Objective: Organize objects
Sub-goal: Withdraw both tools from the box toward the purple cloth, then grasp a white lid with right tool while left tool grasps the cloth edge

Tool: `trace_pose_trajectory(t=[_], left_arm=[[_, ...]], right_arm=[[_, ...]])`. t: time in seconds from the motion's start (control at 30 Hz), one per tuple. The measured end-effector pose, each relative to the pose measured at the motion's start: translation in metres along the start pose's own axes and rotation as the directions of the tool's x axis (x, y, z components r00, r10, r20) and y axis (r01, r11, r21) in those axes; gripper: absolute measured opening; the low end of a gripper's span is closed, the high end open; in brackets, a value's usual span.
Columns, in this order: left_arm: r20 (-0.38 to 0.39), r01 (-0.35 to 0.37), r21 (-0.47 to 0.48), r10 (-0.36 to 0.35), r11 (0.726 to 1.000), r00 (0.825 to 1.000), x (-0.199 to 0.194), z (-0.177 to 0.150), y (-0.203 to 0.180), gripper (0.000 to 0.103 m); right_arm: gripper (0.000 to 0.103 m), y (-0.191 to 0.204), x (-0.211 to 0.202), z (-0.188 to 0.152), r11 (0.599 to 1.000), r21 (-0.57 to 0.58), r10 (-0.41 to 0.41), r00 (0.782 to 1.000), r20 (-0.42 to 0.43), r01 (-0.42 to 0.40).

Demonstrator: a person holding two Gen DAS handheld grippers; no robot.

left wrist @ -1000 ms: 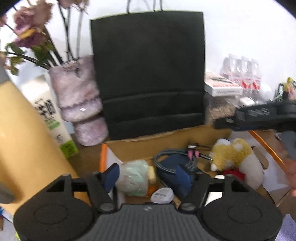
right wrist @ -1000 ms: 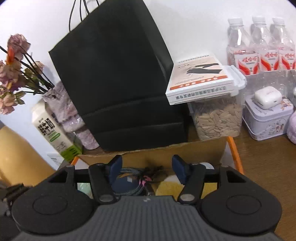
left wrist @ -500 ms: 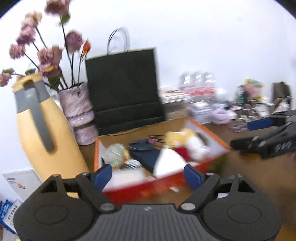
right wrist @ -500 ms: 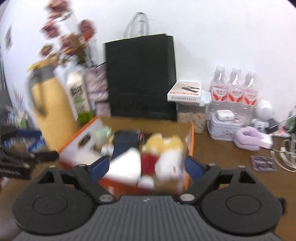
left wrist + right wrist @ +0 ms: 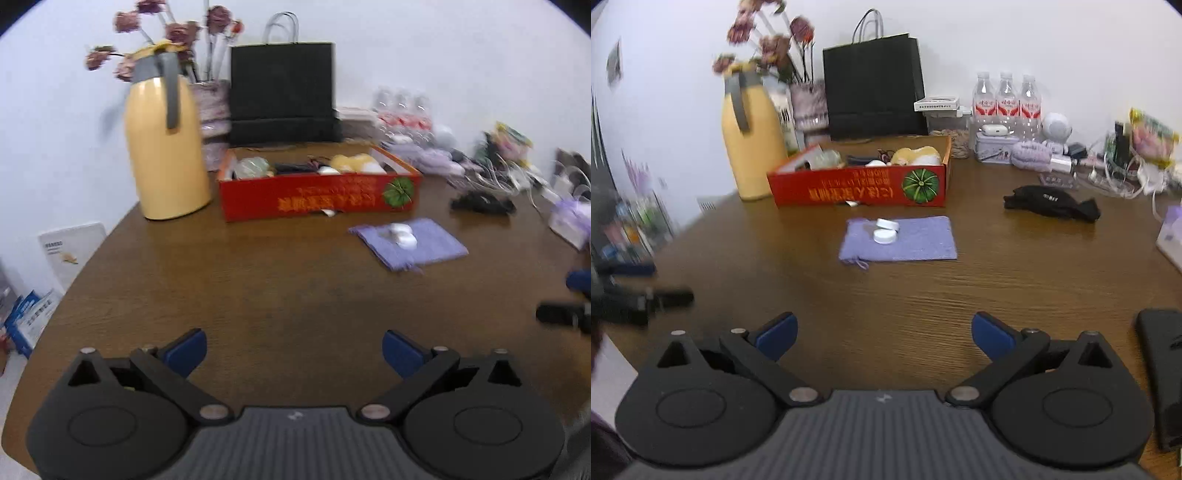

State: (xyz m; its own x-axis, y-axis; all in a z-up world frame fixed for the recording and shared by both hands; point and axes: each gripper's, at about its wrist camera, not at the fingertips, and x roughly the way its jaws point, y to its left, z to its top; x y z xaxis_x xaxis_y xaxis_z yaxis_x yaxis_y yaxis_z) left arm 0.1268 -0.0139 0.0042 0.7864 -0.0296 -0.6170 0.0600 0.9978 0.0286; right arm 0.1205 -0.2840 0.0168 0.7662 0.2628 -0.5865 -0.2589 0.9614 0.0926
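Tongs (image 5: 884, 332) gape over grained wood table (image 5: 923, 295), rectangular purple cloth (image 5: 916, 242).

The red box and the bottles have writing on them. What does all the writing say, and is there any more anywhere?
Red box: yellow characters, upside down, too blurred to read; a green pumpkin picture beside them.
Water bottles: red labels, too small to read.
Milk carton: dark characters, unreadable.
White box: print too small.
Black cloth: tiny pale print, unreadable.
White leaflet: blurred.
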Motion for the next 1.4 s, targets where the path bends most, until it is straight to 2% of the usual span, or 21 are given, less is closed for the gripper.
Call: trace_pose_trajectory(t=[0.1, 0.2, 0.33, 0.4, 0.47, 0.63, 0.7, 0.73, 0.8, 0.87, 0.93, 0.97, 1.0, 1.03, 1.1, 1.2, 1.3, 1.33, 1.4], left_arm=[[0.035, 0.076, -0.016, -0.075, 0.997, 0.997, 0.003, 0.009, -0.010, 0.100], [0.079, 0.175, 0.041, -0.178, 0.984, 0.981, 0.020, 0.012, -0.021, 0.099], [0.074, 0.202, 0.074, -0.207, 0.977, 0.976, 0.066, 0.031, -0.042, 0.072], [0.063, 0.241, 0.087, -0.247, 0.967, 0.967, 0.092, 0.045, -0.052, 0.062], [0.035, 0.293, 0.098, -0.297, 0.951, 0.954, 0.118, 0.057, -0.060, 0.047], [-0.008, 0.356, 0.172, -0.360, 0.919, 0.933, 0.178, 0.079, -0.078, 0.038], [-0.060, 0.386, 0.202, -0.382, 0.900, 0.922, 0.200, 0.083, -0.080, 0.023], [-0.056, 0.409, 0.180, -0.406, 0.895, 0.912, 0.206, 0.084, -0.077, 0.020], [-0.078, 0.472, 0.141, -0.465, 0.870, 0.882, 0.214, 0.086, -0.069, 0.013], [-0.077, 0.501, 0.102, -0.495, 0.859, 0.865, 0.219, 0.085, -0.062, 0.012], [-0.072, 0.527, 0.064, -0.523, 0.847, 0.849, 0.220, 0.084, -0.055, 0.008], [-0.076, 0.542, 0.042, -0.538, 0.839, 0.839, 0.221, 0.083, -0.051, 0.007], [-0.083, 0.551, 0.023, -0.548, 0.834, 0.833, 0.222, 0.083, -0.048, 0.007], [-0.085, 0.556, 0.006, -0.554, 0.831, 0.828, 0.222, 0.083, -0.045, 0.007], [-0.090, 0.554, -0.020, -0.553, 0.833, 0.828, 0.222, 0.083, -0.039, 0.007], [-0.092, 0.552, -0.063, -0.556, 0.831, 0.826, 0.221, 0.083, -0.027, 0.004], [-0.083, 0.530, -0.031, -0.531, 0.847, 0.843, 0.212, 0.081, -0.029, 0.003], [-0.078, 0.515, -0.019, -0.514, 0.857, 0.854, 0.208, 0.080, -0.030, 0.000], [-0.064, 0.479, -0.018, -0.479, 0.878, 0.876, 0.196, 0.079, -0.029, 0.000]], right_arm=[[0.101, 0.010, 0.001, 0.004, 0.999, -0.042, -0.025, 0.998, 0.060, 0.027], [0.094, 0.006, 0.001, 0.006, 1.000, -0.021, -0.009, 0.994, 0.107, 0.011], [0.085, -0.013, 0.012, 0.017, 0.999, 0.030, -0.016, 0.992, 0.124, 0.012], [0.081, -0.023, 0.025, 0.025, 0.999, 0.035, -0.006, 0.993, 0.119, 0.002], [0.079, -0.030, 0.045, 0.035, 0.999, 0.033, 0.001, 0.995, 0.098, -0.004], [0.072, -0.036, 0.102, 0.059, 0.999, 0.020, 0.028, 0.998, 0.053, -0.029], [0.071, -0.040, 0.117, 0.068, 0.999, 0.034, 0.037, 0.998, 0.055, -0.039], [0.071, -0.043, 0.125, 0.073, 0.998, 0.045, 0.047, 0.997, 0.055, -0.049], [0.071, -0.048, 0.141, 0.081, 0.994, 0.068, 0.077, 0.996, 0.055, -0.080], [0.071, -0.052, 0.160, 0.086, 0.989, 0.085, 0.119, 0.993, 0.027, -0.121], [0.066, -0.056, 0.183, 0.089, 0.981, 0.124, 0.148, 0.989, -0.007, -0.146], [0.058, -0.057, 0.196, 0.090, 0.975, 0.150, 0.168, 0.985, -0.033, -0.161], [0.043, -0.057, 0.207, 0.090, 0.969, 0.173, 0.187, 0.981, -0.059, -0.174], [0.035, -0.057, 0.217, 0.088, 0.964, 0.198, 0.200, 0.976, -0.086, -0.180], [0.028, -0.057, 0.224, 0.083, 0.955, 0.217, 0.218, 0.974, -0.064, -0.200], [0.027, -0.059, 0.223, 0.080, 0.950, 0.229, 0.228, 0.972, -0.052, -0.211], [0.028, -0.057, 0.216, 0.076, 0.951, 0.235, 0.215, 0.976, -0.040, -0.200], [0.028, -0.054, 0.210, 0.074, 0.961, 0.217, 0.185, 0.982, -0.038, -0.173], [0.028, -0.047, 0.197, 0.073, 0.975, 0.183, 0.127, 0.992, -0.011, -0.123]])
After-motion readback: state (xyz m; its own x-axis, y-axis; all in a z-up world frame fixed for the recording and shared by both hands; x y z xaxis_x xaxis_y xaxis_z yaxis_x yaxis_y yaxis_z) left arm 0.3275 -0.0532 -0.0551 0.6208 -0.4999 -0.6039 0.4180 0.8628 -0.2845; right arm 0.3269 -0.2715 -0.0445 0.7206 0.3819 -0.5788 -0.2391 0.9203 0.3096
